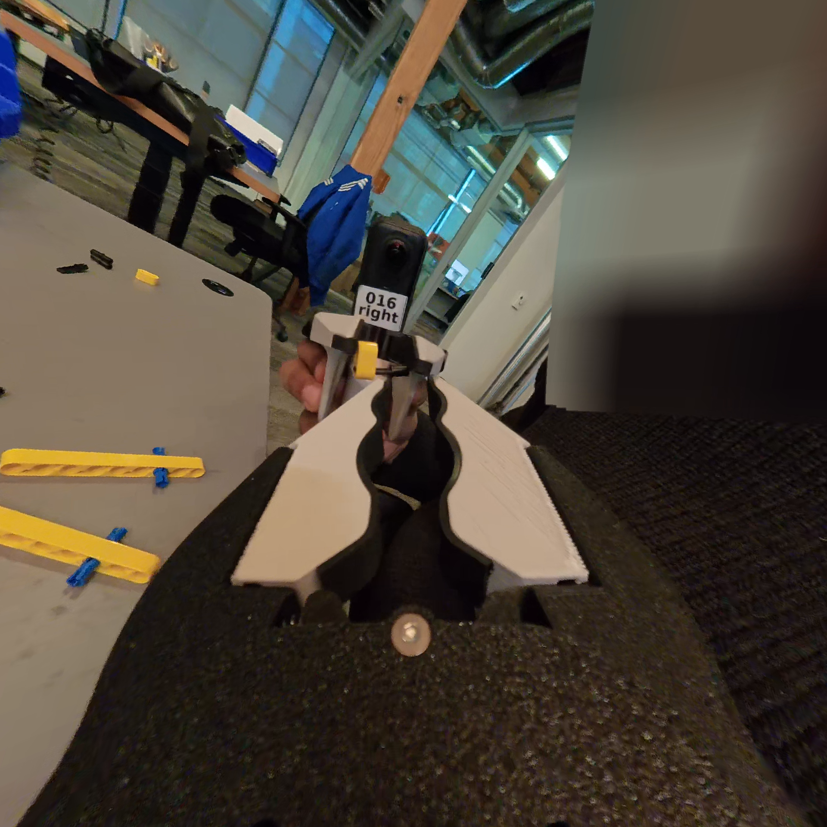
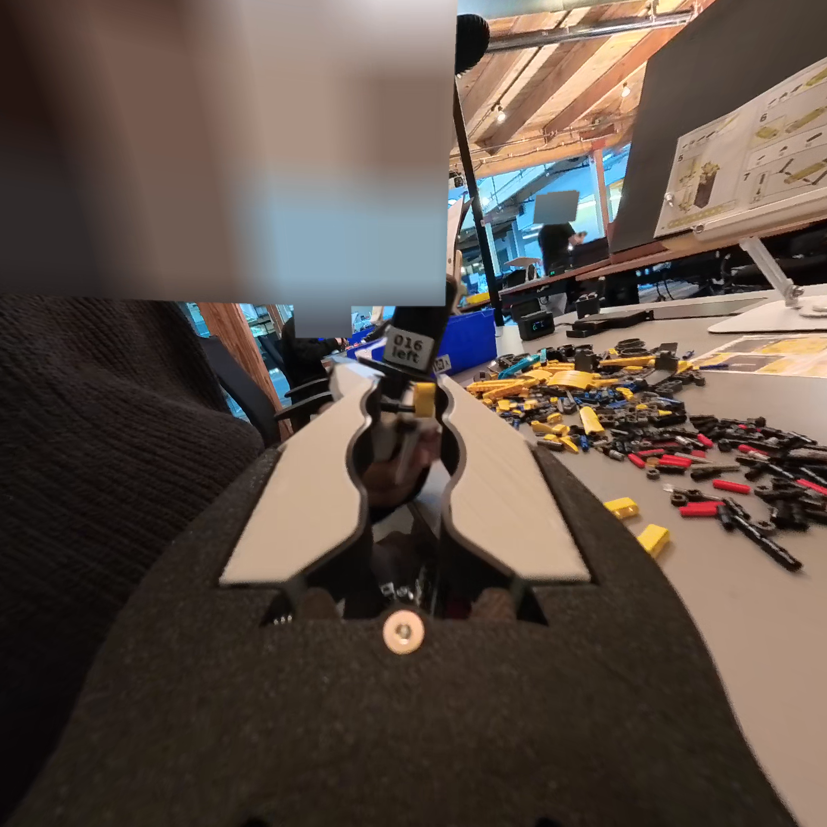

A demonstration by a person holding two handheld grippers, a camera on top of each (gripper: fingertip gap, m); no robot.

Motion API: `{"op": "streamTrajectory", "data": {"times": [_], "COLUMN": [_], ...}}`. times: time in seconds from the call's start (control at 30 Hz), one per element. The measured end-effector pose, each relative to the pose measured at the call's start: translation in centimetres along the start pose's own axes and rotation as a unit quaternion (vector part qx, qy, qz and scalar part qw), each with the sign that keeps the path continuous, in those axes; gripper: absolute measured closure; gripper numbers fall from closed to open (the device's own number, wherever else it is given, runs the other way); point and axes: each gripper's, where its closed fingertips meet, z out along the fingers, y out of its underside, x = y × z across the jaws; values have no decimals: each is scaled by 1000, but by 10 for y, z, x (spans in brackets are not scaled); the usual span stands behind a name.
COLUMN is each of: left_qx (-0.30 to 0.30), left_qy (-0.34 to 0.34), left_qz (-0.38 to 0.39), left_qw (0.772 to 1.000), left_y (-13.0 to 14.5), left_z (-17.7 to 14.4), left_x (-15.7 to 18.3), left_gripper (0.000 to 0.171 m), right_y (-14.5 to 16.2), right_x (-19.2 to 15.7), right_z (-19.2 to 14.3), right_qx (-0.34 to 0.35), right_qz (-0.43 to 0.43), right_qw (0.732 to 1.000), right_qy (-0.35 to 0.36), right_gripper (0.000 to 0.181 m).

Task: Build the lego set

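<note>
**Item held.** A small yellow piece (image 2: pixel 423 399) with a black pin (image 2: pixel 394 406) projecting from one side is found in the air, clear of the table (image 1: pixel 134 358), at the point where the two tongs meet tip to tip. It is judged to be light, stiff moulded plastic with smooth faces, so it is liable to twist or slip if pinched on an edge. The flat sides of the yellow body are judged the better place to take hold. The pin is thin and offers little surface.

**Right tongs** (image 2: pixel 407 385). The jaws are closed to a narrow gap. The yellow piece is pressed against one finger, and the free end of the pin reaches the other finger. The assembly is taken to be clamped lengthwise between them.

**Left tongs** (image 1: pixel 402 385). The jaws are parted a little at the tips, which are brought close under the pin. Nothing is seen gripped between them, and contact with the pin cannot be confirmed.

**Surroundings.** Two long yellow beams (image 1: pixel 103 463), each fitted with a blue pin, are laid on the table to the left of the left tongs. A small yellow block (image 1: pixel 147 277) is noted farther ahead. To the right of the right tongs a heap of loose parts (image 2: pixel 626 411) in yellow, black and red is spread out. An instruction sheet (image 2: pixel 738 165) on a stand is set beyond it. A hand (image 1: pixel 304 380) is seen behind the right tongs.
</note>
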Motion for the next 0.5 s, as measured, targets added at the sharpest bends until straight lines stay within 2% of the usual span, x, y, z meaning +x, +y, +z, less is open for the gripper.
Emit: {"op": "streamTrajectory", "data": {"times": [0.1,0.17,0.23,0.3,0.33,0.4,0.5], "left_qx": [-9,-12,2,11,17,29,19], "left_qy": [-18,10,11,-3,-20,-46,-47], "left_qz": [19,10,1,-7,-10,-8,-4], "left_qw": [1000,1000,1000,1000,1000,998,999], "left_y": [1,1,-2,-5,-7,-10,-6], "left_z": [3,1,-3,-8,-10,-11,-7], "left_x": [0,7,3,-5,-11,-19,-18], "left_gripper": [157,157,157,157,156,153,152], "right_y": [-1,1,-3,-8,-12,-17,-15], "right_x": [0,3,3,5,4,4,6], "right_z": [-1,-1,-2,-5,-7,-10,-9], "right_qx": [5,1,12,32,46,72,66], "right_qz": [8,1,5,12,20,48,47], "right_qw": [1000,1000,1000,999,999,996,997], "right_qy": [-7,3,3,3,-2,-16,-10], "right_gripper": [158,159,160,161,176,176,175]}}
